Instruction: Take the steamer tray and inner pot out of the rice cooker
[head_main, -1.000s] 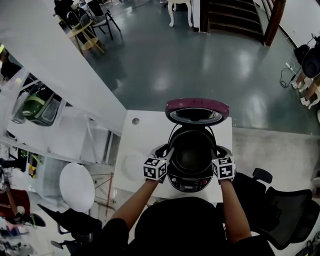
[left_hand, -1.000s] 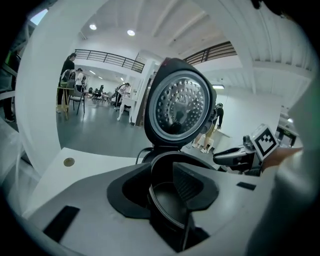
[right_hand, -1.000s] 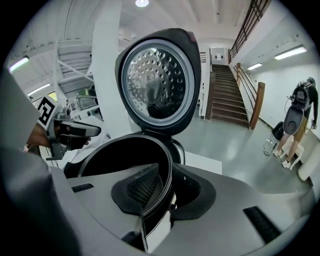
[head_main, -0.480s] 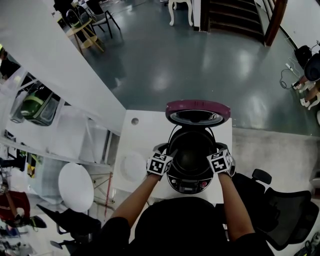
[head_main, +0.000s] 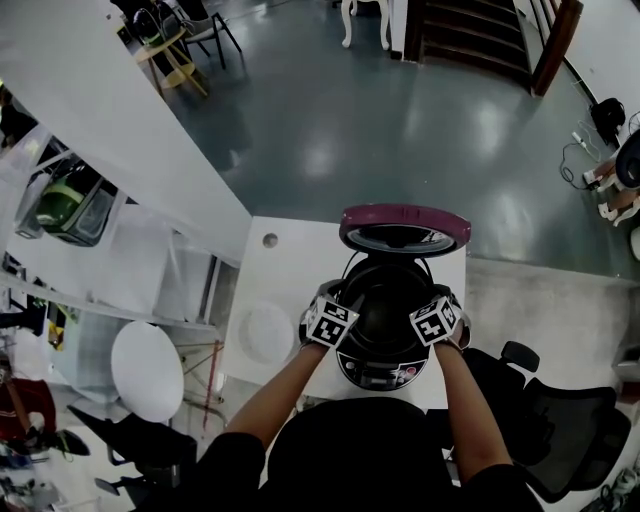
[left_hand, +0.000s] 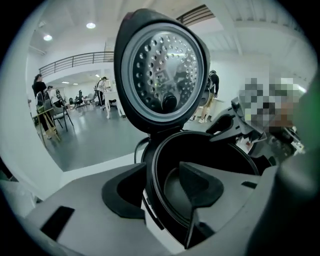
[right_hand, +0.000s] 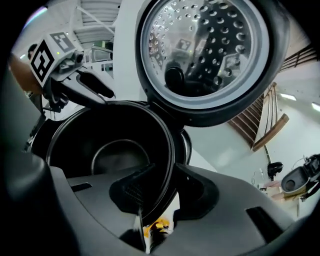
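The rice cooker (head_main: 385, 355) stands on the white table (head_main: 280, 275) with its purple lid (head_main: 404, 225) raised. Its black inner pot (left_hand: 172, 190) (right_hand: 115, 155) sits in the body; I cannot make out a steamer tray inside it. My left gripper (head_main: 345, 305) (left_hand: 160, 192) straddles the pot's left rim, one jaw inside and one outside. Its jaws have just been opening and stand clear of the rim. My right gripper (head_main: 428, 305) (right_hand: 167, 195) straddles the right rim the same way. Its jaws have also just been opening, with narrow gaps around the rim.
A pale round disc (head_main: 265, 330) lies on the table left of the cooker. The raised lid's perforated inner plate (left_hand: 162, 70) (right_hand: 205, 55) stands just behind the pot. Black office chairs (head_main: 560, 430) stand at the right, and a white round stool (head_main: 147, 370) at the left.
Both grippers have come in from beside the cooker and down onto the pot's rim, one at each side. Their marker cubes have rolled inward.
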